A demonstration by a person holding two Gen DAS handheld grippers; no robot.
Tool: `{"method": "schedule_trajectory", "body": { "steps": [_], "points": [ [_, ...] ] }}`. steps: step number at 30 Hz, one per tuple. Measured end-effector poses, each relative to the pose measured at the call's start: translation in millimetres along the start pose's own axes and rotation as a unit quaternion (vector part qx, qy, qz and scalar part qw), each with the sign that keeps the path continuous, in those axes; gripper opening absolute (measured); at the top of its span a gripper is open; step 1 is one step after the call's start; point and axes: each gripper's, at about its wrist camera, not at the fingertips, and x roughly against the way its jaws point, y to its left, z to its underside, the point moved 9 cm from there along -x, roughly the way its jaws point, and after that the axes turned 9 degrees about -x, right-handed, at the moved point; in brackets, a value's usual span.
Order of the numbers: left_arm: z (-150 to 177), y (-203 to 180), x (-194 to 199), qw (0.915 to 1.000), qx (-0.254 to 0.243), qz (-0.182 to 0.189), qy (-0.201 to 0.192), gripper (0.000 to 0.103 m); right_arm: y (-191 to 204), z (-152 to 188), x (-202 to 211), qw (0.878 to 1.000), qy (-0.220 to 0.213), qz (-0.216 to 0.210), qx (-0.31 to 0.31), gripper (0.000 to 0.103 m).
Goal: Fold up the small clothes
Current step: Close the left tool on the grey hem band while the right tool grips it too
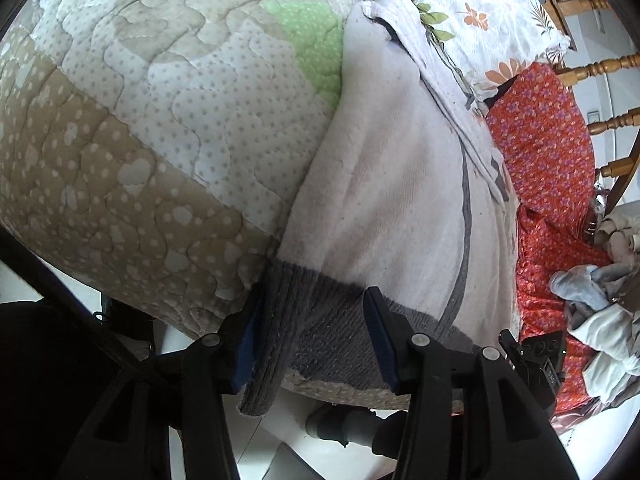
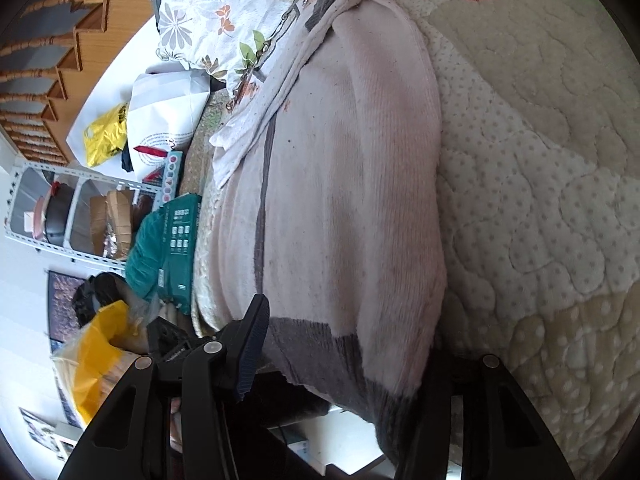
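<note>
Left gripper (image 1: 312, 344): nearest in the left wrist view; two black fingers with blue pads (image 1: 248, 344), spread apart, straddling the grey ribbed cuff (image 1: 316, 328) of the sock, which lies between them; pads look clear of the cloth, but contact at the left pad cannot be told.
Right gripper (image 2: 344, 360): nearest in the right wrist view; its left finger (image 2: 248, 348) shows beside the grey end of the sock, its other finger is hidden under the cloth, so the jaws stand wide, with the sock draped over the gap; whether anything is pinched cannot be told.
Sock count: one large pale sock (image 1: 400, 184), grey at the cuff and with a thin grey seam line, lying lengthwise on the quilt; a second pale sock (image 1: 436, 80) lies along its far edge, partly over it.
Sock place: on the quilted bedcover (image 1: 140, 128), cuff end hanging over the near edge of the bed.
Around, left wrist view: red flowered cloth (image 1: 548, 152) just beside the socks; on it a heap of grey and white small clothes (image 1: 600, 312); a white floral pillow (image 1: 480, 12) beyond; wooden spindle rails (image 1: 604, 64) farthest.
Around, right wrist view: teal box (image 2: 176, 240) beside the bed; yellow bag (image 2: 96, 360) near it; white shelf rack (image 2: 72, 216) holding a dark pot and cardboard; one white bag (image 2: 168, 120) with a smaller yellow bag (image 2: 106, 134) against it.
</note>
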Motion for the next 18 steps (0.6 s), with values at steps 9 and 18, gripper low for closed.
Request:
{"method": "schedule_trajectory", "body": {
  "steps": [9,18],
  "points": [
    [-13,-4,18,0.9993,-0.021,-0.015,-0.027,0.008,-9,1,1,0.996,-0.025,0.078,0.033,0.009],
    [2,-34,70,0.9957,-0.067,0.005,-0.063,0.007,3,17,29,0.998,-0.031,0.051,0.034,0.008]
  ]
}}
